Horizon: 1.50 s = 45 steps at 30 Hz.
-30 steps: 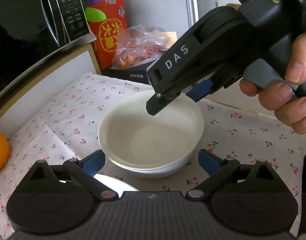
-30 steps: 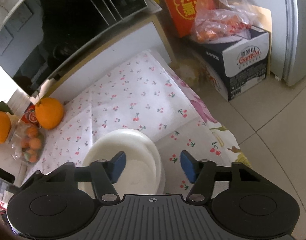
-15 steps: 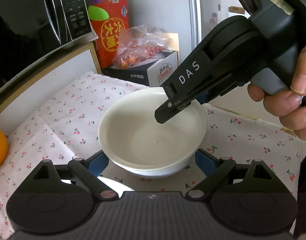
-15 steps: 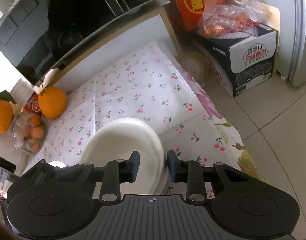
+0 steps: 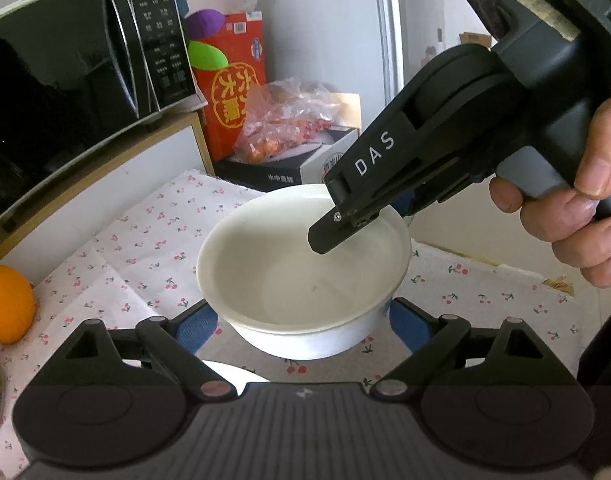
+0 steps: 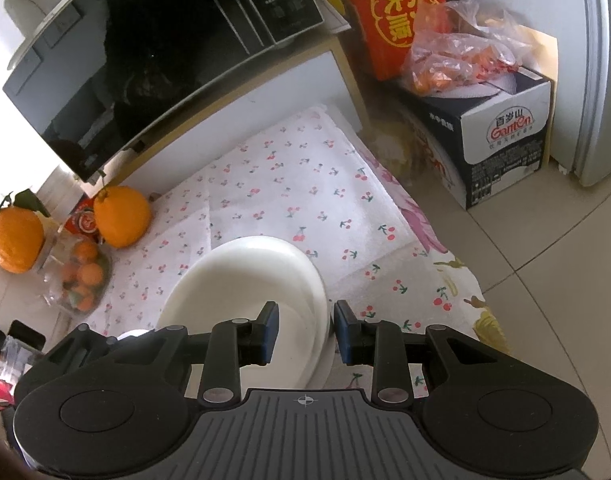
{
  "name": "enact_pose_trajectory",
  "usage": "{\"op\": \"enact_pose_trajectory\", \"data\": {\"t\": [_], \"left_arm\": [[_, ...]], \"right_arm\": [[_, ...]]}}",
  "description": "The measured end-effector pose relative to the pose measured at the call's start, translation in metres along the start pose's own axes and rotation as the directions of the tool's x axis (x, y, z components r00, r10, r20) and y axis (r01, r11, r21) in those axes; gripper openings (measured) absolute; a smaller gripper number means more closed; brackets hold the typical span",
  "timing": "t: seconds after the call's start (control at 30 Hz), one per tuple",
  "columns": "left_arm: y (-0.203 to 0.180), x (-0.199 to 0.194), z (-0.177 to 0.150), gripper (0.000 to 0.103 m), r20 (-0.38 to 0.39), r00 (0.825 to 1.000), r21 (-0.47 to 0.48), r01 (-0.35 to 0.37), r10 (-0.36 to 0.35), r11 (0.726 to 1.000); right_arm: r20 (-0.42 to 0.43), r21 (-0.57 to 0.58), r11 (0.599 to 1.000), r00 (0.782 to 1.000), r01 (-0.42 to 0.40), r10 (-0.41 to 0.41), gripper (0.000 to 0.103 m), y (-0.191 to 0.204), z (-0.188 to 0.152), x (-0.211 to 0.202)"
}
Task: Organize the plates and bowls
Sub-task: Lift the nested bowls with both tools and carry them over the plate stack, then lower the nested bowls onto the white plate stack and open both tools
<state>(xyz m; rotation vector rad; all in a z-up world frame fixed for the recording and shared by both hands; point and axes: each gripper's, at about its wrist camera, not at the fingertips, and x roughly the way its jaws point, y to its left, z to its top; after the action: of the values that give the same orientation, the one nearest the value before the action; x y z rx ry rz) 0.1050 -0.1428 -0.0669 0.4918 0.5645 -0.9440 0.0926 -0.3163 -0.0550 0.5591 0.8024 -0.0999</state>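
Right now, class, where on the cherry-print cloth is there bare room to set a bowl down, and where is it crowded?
Free: the cherry-print cloth between the white bowls and the cabinet under the microwave, and the strip from the bowls to the cloth's floor-side edge. Crowded: the oranges and fruit tub at the other end, and both grippers around the bowls.

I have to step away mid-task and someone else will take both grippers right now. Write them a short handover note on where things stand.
Right gripper: shut on the rim of the top white bowl, one finger inside, one outside.
Left gripper: open, its fingers either side of the bowl, not pressing.
The bowl sits nested in a second white bowl on the cherry-print cloth; whether it has lifted clear is hard to tell.
A white dish shows just below the left gripper.
Done: rim gripped. Left: move the bowl to its place, then the rest.
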Motion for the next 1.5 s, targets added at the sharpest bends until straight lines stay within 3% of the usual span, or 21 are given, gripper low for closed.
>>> {"op": "enact_pose_trajectory", "data": {"t": [0.6, 1.07, 1.5], "left_arm": [[0.019, -0.057, -0.011, 0.092, 0.056, 0.996, -0.049, -0.069, 0.072, 0.996], [0.032, -0.073, -0.043, 0.092, -0.024, 0.992, -0.067, -0.123, 0.122, 0.990], [0.039, -0.065, -0.063, 0.091, -0.100, 0.985, -0.084, -0.147, 0.139, 0.986]], "right_arm": [[0.005, -0.043, 0.992, 0.993, -0.117, 0.117, 0.029, 0.055, -0.013, -0.016], [-0.082, -0.151, 0.982, 0.991, -0.114, 0.102, 0.029, 0.106, -0.053, 0.006], [-0.071, -0.207, 0.973, 0.993, -0.103, 0.090, 0.029, 0.122, -0.068, 0.016]]}}
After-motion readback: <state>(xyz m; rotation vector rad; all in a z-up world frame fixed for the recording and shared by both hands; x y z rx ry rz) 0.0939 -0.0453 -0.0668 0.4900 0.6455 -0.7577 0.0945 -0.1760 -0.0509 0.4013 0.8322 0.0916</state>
